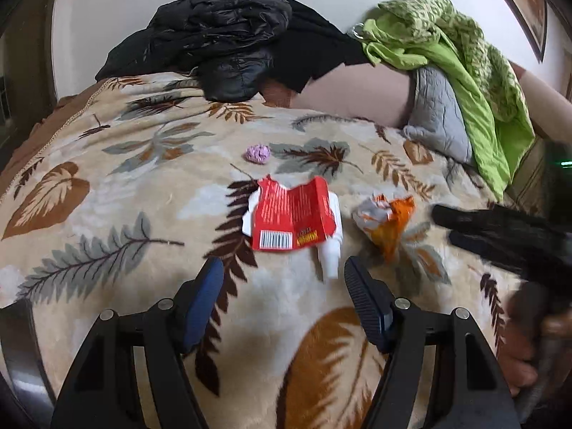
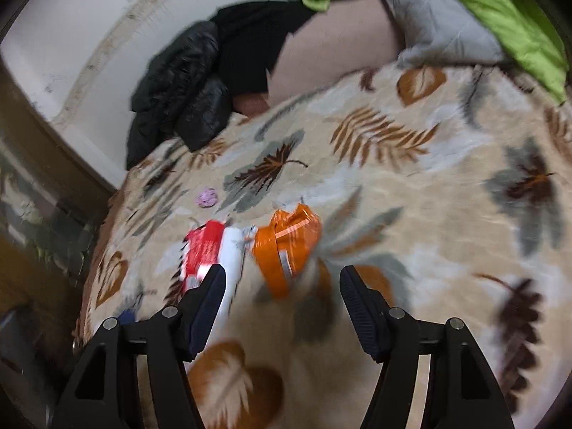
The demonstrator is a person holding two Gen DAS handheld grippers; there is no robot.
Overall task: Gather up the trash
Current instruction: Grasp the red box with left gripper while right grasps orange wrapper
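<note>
A torn red wrapper (image 1: 293,220) with a barcode lies on the leaf-patterned blanket (image 1: 125,186), partly over a white tube (image 1: 330,254). To its right sits a crumpled orange wrapper (image 1: 388,221), and farther back a small purple crumpled ball (image 1: 258,152). My left gripper (image 1: 284,271) hovers just short of the red wrapper, open and empty. My right gripper (image 2: 282,279) is open and empty too, with the orange wrapper (image 2: 286,246) just ahead between its fingers; the red wrapper (image 2: 202,250), white tube (image 2: 230,257) and purple ball (image 2: 207,197) lie to its left.
A black jacket (image 1: 221,43) is piled at the far side of the bed, with green cloth (image 1: 447,46) and a grey quilted pillow (image 1: 439,111) at the right. The right gripper's dark, blurred fingers (image 1: 500,228) and a hand (image 1: 525,364) enter the left wrist view at right.
</note>
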